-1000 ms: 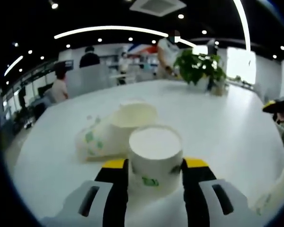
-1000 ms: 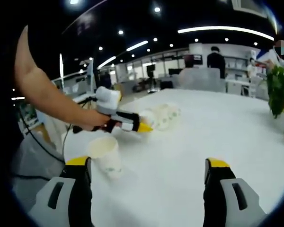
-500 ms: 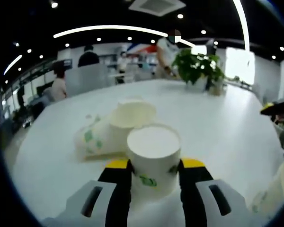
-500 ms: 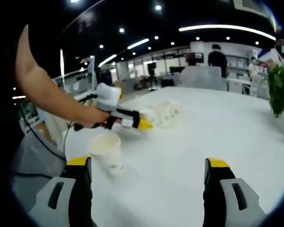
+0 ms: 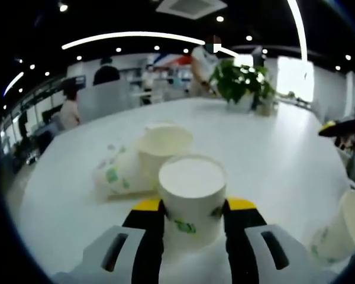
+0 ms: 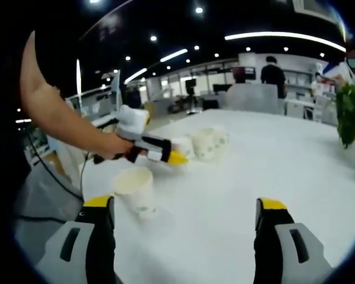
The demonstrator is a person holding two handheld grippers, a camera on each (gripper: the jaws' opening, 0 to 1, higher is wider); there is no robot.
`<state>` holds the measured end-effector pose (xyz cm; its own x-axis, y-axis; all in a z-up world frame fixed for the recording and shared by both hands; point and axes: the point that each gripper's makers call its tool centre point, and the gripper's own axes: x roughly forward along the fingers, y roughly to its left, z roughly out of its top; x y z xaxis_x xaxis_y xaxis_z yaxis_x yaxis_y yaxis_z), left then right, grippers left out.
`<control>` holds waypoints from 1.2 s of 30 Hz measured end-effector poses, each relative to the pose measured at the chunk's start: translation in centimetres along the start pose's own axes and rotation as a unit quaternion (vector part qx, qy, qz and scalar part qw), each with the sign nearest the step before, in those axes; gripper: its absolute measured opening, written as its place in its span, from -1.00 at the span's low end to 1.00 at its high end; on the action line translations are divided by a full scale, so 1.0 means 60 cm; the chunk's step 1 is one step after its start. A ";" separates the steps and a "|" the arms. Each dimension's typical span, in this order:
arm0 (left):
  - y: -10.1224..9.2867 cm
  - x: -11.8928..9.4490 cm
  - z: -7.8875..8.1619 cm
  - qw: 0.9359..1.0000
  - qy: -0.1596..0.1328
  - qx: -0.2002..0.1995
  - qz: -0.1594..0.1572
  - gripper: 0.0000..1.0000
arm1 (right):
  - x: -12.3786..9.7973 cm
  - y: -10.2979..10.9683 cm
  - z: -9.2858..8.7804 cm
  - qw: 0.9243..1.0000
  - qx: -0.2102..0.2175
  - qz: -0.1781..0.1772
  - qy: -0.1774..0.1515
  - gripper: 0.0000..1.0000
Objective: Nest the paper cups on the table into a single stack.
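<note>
Cups lying on their sides (image 5: 127, 168) rest mouth-toward the left gripper (image 5: 189, 207), whose jaws clamp an upright paper cup (image 5: 192, 189) just in front of them, seemingly to bring it to the others for nesting. Low over the white table (image 6: 272, 171), the person's forearm (image 6: 53, 118) reaches in level from the left edge of the right gripper view (hand wrapped round the handle). Right gripper (image 6: 180, 207) hangs wide open and empty, with another upright cup (image 6: 135, 189) standing near its left jaw.

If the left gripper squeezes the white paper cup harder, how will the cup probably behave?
The white paper cup with green print looks thin-walled and empty, so it probably dents easily. Its open mouth faces the camera between the left gripper fingers, so the rim may go oval. It is likely very light.
</note>
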<state>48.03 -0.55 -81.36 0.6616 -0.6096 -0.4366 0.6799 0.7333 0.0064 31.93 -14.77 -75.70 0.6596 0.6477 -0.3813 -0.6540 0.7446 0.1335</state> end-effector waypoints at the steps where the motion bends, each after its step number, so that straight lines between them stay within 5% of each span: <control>1: 0.000 -0.001 0.000 1.000 0.000 0.002 -0.001 -0.25 | 0.000 0.000 0.000 1.000 0.000 0.000 0.000 0.95; 27: -0.001 -0.036 0.017 0.999 0.001 0.006 -0.043 -0.25 | 0.007 -0.002 -0.010 0.999 -0.033 0.003 0.017 1.00; 36: 0.002 -0.048 0.043 0.998 -0.005 0.013 -0.057 -0.25 | 0.006 -0.023 -0.010 0.999 -0.049 0.003 0.022 1.00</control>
<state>47.04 0.51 -77.80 0.5824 -0.6921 -0.4264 0.7589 0.6509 -0.0200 32.86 -15.69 -76.55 0.6405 0.6428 -0.4201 -0.6925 0.7199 0.0458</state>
